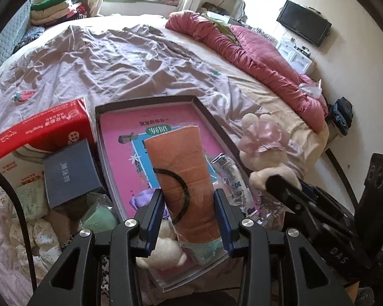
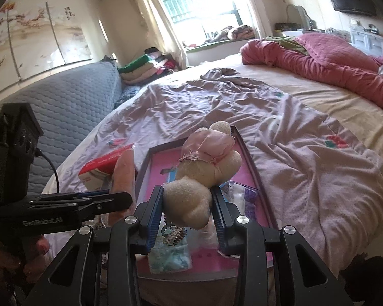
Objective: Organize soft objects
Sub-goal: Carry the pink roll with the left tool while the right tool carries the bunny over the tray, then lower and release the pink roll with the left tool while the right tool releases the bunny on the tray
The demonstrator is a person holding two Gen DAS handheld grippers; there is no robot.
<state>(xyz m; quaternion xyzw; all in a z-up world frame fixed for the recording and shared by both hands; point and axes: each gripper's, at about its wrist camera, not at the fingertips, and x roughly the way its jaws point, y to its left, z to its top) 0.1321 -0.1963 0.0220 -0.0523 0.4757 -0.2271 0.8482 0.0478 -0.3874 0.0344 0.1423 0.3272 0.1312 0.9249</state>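
A cream plush rabbit [image 2: 204,173] in a pink dress is clamped by its lower body between the jaws of the right gripper [image 2: 187,204] and is held above the shallow dark-rimmed box [image 2: 252,163] lined with a pink printed sheet. An orange face mask in a clear wrapper [image 1: 183,178] is clamped at its lower end between the jaws of the left gripper [image 1: 189,209], likewise over the box. A second small cream plush [image 1: 166,250] and some plastic-wrapped packets [image 1: 232,176] are seen lying in the box beneath. The step in hand is judged to be the carrying of both soft things to their place. For this to be done well, both grips should be kept firm but not crushing, and each item should be lowered flat onto a bare part of the pink sheet before the jaws are parted, so that nothing is dropped onto the packets or pushed over the rim. To the left of the box a red tissue box [image 1: 38,137] and a dark blue box [image 1: 69,170] lie on the bed [image 1: 127,63], whose lilac sheet is rumpled.
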